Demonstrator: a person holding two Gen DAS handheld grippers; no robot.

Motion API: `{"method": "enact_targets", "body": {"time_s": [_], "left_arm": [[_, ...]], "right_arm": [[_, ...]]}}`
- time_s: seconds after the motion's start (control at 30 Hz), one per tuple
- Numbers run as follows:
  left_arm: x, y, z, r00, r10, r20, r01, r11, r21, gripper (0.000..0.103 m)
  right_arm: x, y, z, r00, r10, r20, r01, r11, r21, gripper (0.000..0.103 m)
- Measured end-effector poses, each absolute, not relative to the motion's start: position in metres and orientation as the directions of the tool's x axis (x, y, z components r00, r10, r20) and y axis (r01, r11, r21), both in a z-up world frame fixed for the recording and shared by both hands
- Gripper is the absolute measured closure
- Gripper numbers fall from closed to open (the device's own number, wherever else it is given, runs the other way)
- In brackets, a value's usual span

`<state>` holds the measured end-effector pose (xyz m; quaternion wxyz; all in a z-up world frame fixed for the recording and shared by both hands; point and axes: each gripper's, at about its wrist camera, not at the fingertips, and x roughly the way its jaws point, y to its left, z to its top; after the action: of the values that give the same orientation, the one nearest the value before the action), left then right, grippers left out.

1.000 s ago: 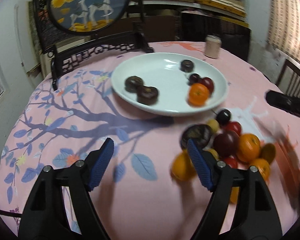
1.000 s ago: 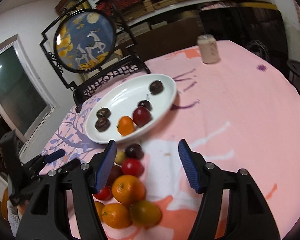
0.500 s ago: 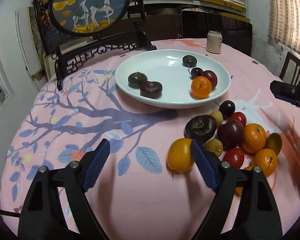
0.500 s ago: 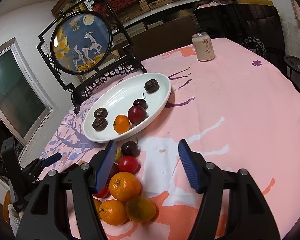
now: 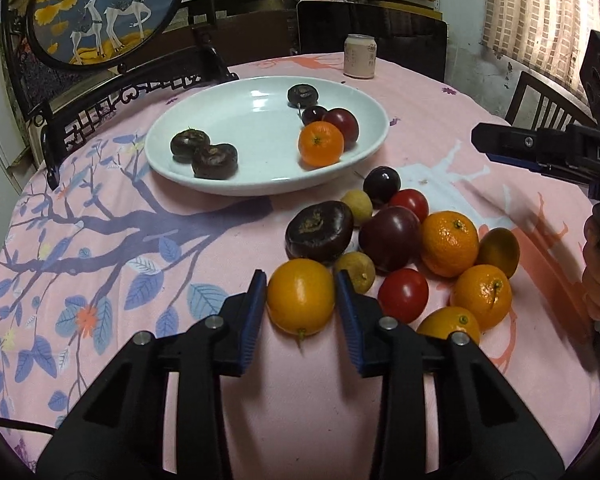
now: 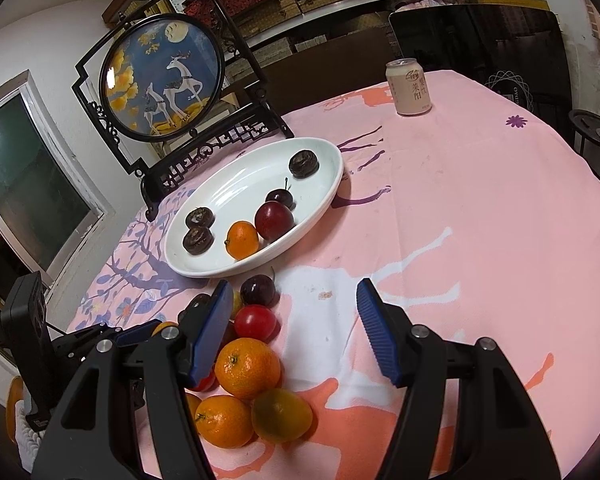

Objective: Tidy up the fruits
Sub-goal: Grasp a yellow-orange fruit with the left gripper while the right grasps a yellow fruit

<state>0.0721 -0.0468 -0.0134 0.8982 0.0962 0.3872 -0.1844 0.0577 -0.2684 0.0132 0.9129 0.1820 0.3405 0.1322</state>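
Left wrist view: left gripper [image 5: 301, 304] had just been closing, blue pads pinching the orange [image 5: 301, 299] on the tabletop [image 5: 148, 240], nearest fruit below the white plate [image 5: 260, 184]. Right wrist view: right gripper [image 6: 292, 320] spread, nothing between, beside the fruit pile.

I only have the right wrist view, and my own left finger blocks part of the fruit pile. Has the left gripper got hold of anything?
Observer: Yes. The left gripper has just been closing, and its pads now press both sides of a yellow-orange citrus at the pile's near edge.
Operator: What lies behind my finger, next to that citrus?
Observer: A large dark flattened fruit lies just beyond it. Two small tan fruits sit by the dark one, one farther and one nearer.
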Motion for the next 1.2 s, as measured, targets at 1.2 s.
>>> {"method": "enact_targets", "body": {"time_s": [1.2], "left_arm": [[0.088,-0.01,-0.013,0.66,-0.087,-0.746,0.182,0.982,0.046,0.067]], "right_arm": [[0.019,-0.276,-0.021,0.602,0.518,-0.608,-0.159,0.824,0.544,0.067]]}}
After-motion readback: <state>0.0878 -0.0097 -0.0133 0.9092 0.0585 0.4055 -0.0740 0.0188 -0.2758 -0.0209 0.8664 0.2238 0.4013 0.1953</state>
